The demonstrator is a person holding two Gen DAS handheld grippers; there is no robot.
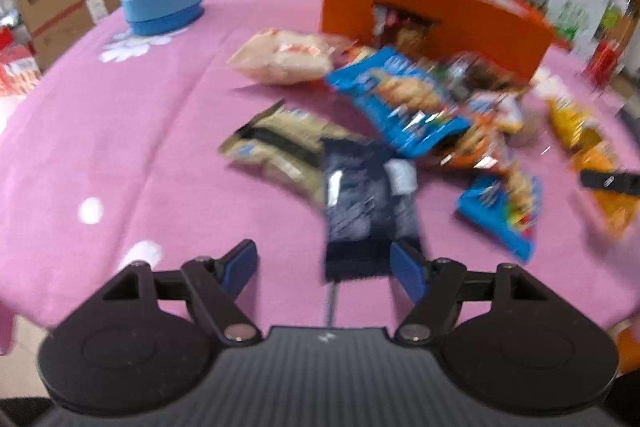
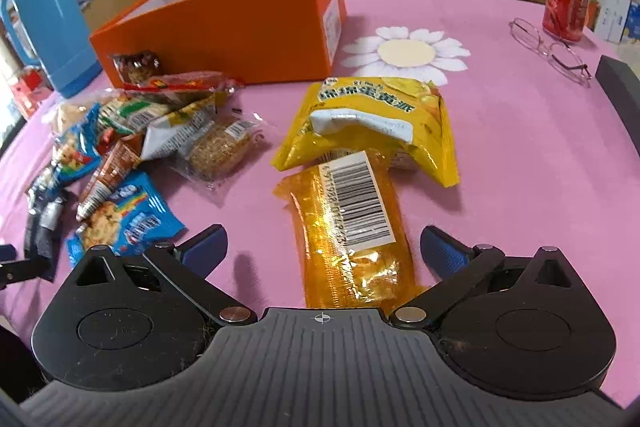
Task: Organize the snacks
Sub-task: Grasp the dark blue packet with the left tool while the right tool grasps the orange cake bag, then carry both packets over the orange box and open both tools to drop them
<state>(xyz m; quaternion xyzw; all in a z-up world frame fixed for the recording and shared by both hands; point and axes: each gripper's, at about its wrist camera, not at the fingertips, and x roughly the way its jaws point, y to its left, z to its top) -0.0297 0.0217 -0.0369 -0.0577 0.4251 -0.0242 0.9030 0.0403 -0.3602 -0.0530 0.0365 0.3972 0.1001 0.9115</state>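
In the blurred left wrist view my left gripper stands open over the pink tablecloth. The near end of a dark navy packet lies between its fingers, close to the right fingertip and far from the left one. My right gripper is open wide around an amber packet with a barcode label, and neither pad touches it. A yellow pouch lies just beyond that. Several more snack packets are heaped in front of the open orange box.
A blue thermos stands left of the box. A red can and a pair of glasses sit at the far right. A dark chair back rises at the table's right edge. Shelves and cartons fill the room behind.
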